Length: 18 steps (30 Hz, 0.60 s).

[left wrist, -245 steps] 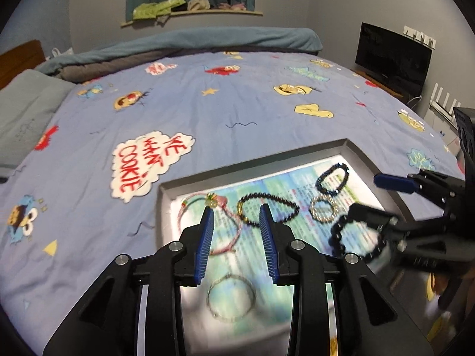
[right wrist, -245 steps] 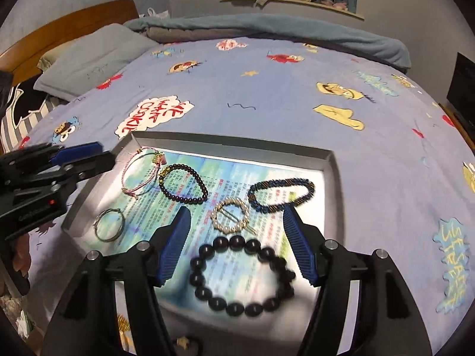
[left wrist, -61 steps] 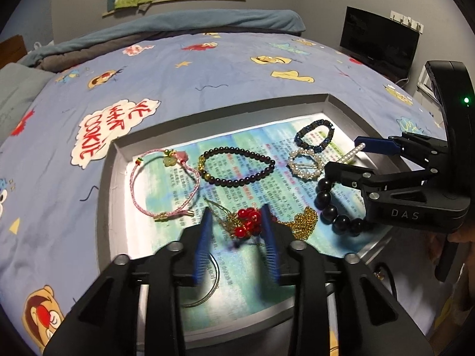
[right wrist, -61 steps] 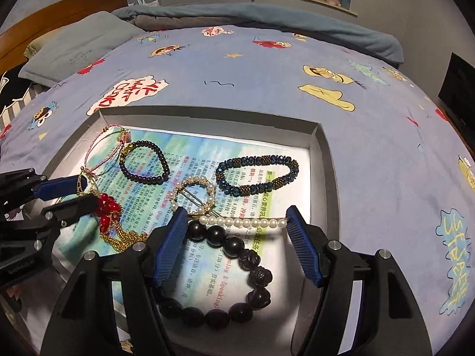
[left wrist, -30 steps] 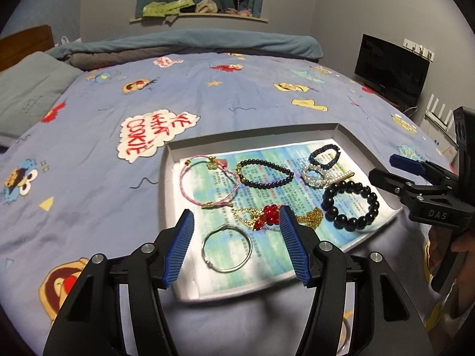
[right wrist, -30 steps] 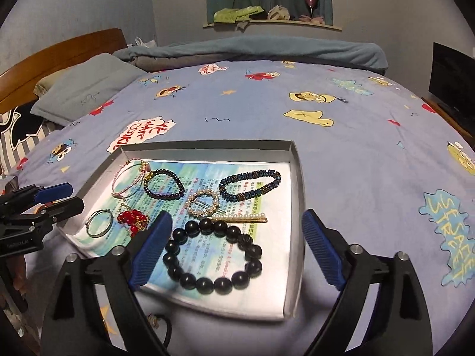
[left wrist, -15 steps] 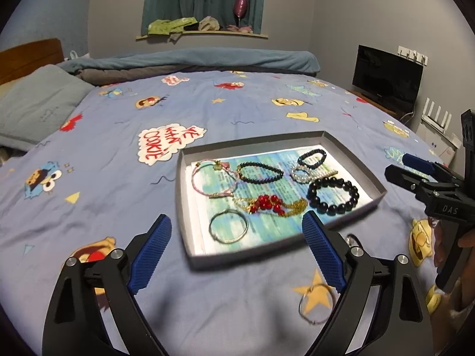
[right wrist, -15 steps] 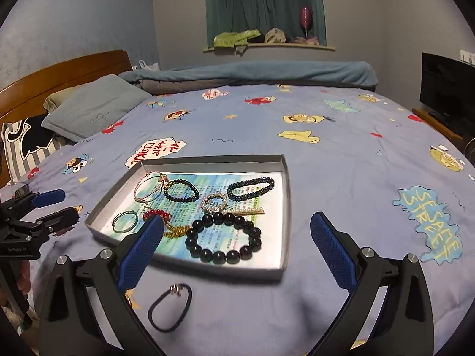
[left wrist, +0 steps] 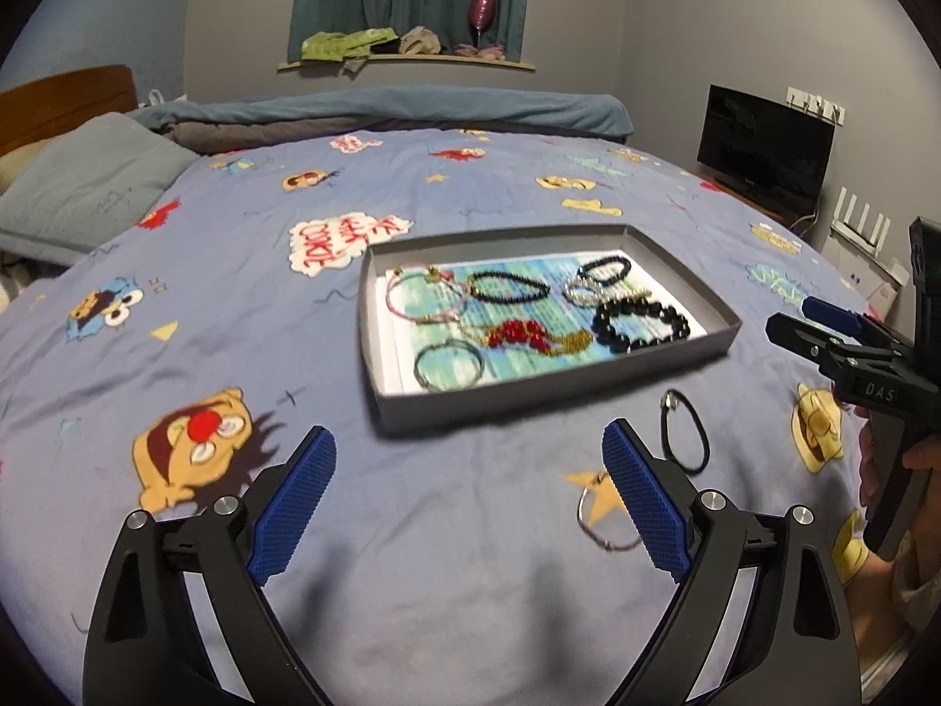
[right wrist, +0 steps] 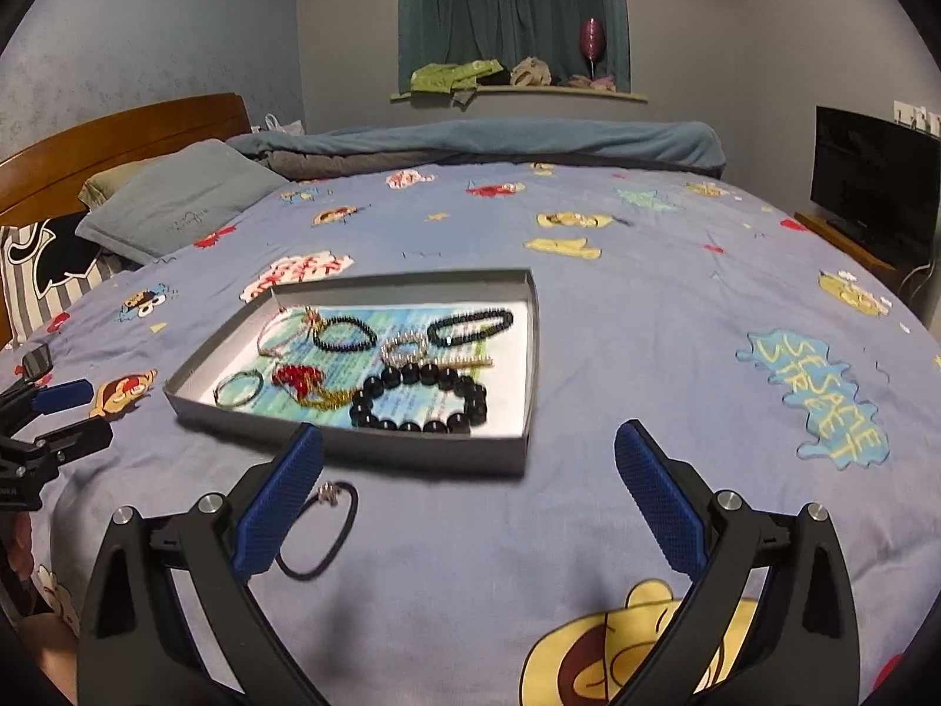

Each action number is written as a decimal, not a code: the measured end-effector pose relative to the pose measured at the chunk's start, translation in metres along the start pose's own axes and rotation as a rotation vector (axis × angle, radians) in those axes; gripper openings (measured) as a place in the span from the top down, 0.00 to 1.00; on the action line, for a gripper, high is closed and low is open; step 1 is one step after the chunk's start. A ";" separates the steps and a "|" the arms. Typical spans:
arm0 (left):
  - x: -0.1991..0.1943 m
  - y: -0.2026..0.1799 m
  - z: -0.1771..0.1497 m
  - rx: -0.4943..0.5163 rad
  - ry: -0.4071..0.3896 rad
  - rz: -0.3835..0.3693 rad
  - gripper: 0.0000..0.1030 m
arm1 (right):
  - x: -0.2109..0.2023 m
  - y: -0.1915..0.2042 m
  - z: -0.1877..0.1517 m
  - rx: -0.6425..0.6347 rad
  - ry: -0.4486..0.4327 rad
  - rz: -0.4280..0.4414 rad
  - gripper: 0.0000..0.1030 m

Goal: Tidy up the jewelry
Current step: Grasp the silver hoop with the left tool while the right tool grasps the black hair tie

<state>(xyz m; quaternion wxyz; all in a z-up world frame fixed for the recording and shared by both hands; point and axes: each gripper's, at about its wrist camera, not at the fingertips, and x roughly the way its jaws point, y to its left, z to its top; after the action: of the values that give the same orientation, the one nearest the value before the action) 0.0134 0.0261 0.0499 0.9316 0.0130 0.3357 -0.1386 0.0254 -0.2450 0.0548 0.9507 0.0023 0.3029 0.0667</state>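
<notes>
Two pieces lie outside the tray (left wrist: 676,365) on the bedspread (left wrist: 235,270): a black cord loop (left wrist: 682,432) and a thin wire ring (left wrist: 600,515), both light. Cord is limp, best pinched across its strand; ring is slippery. Left gripper (left wrist: 467,497) and right gripper (right wrist: 467,497) gape wide, empty.

grey tray (left wrist: 676,362) of bracelets on bedspread (left wrist: 235,306), left gripper (left wrist: 467,494) wide apart.

Open bedspread (left wrist: 459,529) before tray (left wrist: 529,394)
</notes>
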 end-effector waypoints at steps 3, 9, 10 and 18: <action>0.003 -0.002 -0.007 -0.002 0.012 0.002 0.11 | 0.000 0.002 -0.007 -0.006 -0.001 -0.008 0.05; 0.014 -0.005 -0.025 -0.008 0.064 -0.011 0.11 | 0.006 0.005 -0.024 -0.005 0.011 -0.026 0.05; 0.017 -0.007 -0.028 -0.006 0.076 -0.012 0.11 | 0.007 0.005 -0.027 -0.008 0.011 -0.028 0.05; 0.037 -0.024 -0.039 0.009 0.135 -0.061 0.11 | 0.017 0.004 -0.040 -0.004 0.045 0.005 0.05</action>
<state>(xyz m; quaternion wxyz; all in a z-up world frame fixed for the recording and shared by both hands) 0.0098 -0.0019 -0.0020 0.9020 0.0163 0.3976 -0.1673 0.0157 -0.2404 0.0126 0.9434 -0.0006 0.3243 0.0696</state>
